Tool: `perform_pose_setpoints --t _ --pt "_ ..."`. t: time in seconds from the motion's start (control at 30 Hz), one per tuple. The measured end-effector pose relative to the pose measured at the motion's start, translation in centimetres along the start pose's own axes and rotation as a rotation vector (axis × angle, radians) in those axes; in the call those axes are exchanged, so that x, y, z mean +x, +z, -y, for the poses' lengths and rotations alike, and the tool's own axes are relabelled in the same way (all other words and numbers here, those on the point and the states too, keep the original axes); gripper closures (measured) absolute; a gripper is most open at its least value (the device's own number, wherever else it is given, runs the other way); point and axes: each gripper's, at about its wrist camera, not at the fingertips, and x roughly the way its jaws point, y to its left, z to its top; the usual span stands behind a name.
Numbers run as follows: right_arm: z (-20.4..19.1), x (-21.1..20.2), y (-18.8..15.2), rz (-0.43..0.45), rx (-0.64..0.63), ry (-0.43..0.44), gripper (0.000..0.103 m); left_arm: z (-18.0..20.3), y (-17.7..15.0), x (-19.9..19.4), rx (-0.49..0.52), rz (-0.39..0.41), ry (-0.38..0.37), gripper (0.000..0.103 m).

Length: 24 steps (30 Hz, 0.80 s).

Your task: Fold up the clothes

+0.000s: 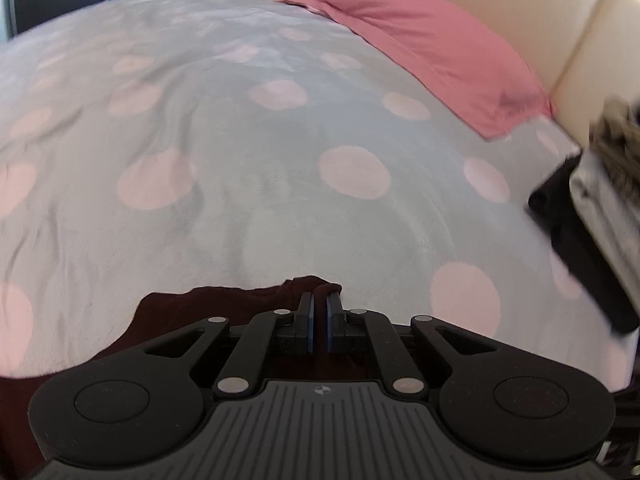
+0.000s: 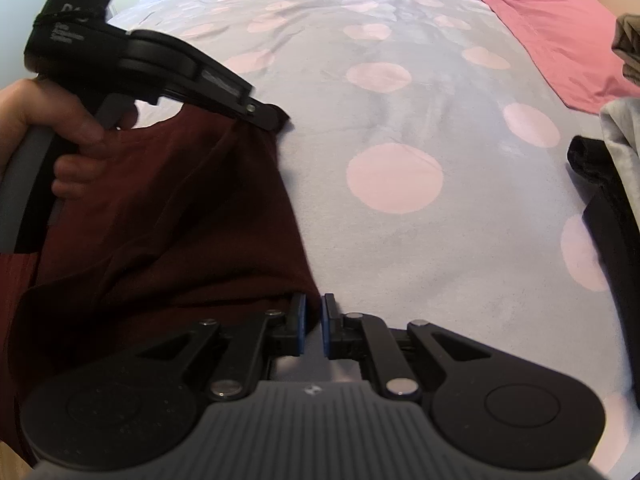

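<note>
- Left wrist view: left claw [image 1: 320,300] squeezed together on a little fold of the dark red cloth [image 1: 192,312], right at the cloth's top edge.
- Right wrist view: right claw [image 2: 313,312] almost together, pads close, with the near corner of the red cloth at its left pad; cannot tell for sure if cloth is pinched between the pads.
- Same view: other claw clamped on the far corner, held by a hand [image 2: 60,132], cloth hanging slack between the two claws.
- Cloth mostly on the left and low, draped toward the holder, part of it over the spotty bedspread [image 2: 400,120].
- Step in hand, most likely: holding two corners, ready to spread the cloth flat before the first fold.
- Next move calls for: both grips kept tight, cloth carried out over the bare spotty part and laid down smooth.
- Further out: pink pillow [image 1: 432,40] at the bed's head, a pile of other clothes [image 2: 616,152] at the right edge.
</note>
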Motion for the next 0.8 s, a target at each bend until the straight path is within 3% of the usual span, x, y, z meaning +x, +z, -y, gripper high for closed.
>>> perform_pose_setpoints --t 0.13,0.3,0.53,0.8 --pt "0.5 0.0 0.0 -0.008 0.037 0.006 0.094 -2.4 0.9 -1.3 -0.063 0.030 0.047 0.100" --pt "1.2 -0.2 0.4 -0.023 0.104 0.029 0.092 -2.5 -0.2 -4.6 0.026 0.028 0.074 0.100" --pt "0.9 -2.1 0.5 0.009 0.101 0.005 0.083 -1.7 -5.2 -10.5 0.039 0.008 0.062 0.099" --pt "-1.9 -5.1 -0.8 0.058 0.019 0.074 0.070 0.2 -12.0 -15.3 -0.043 0.016 0.094 0.095"
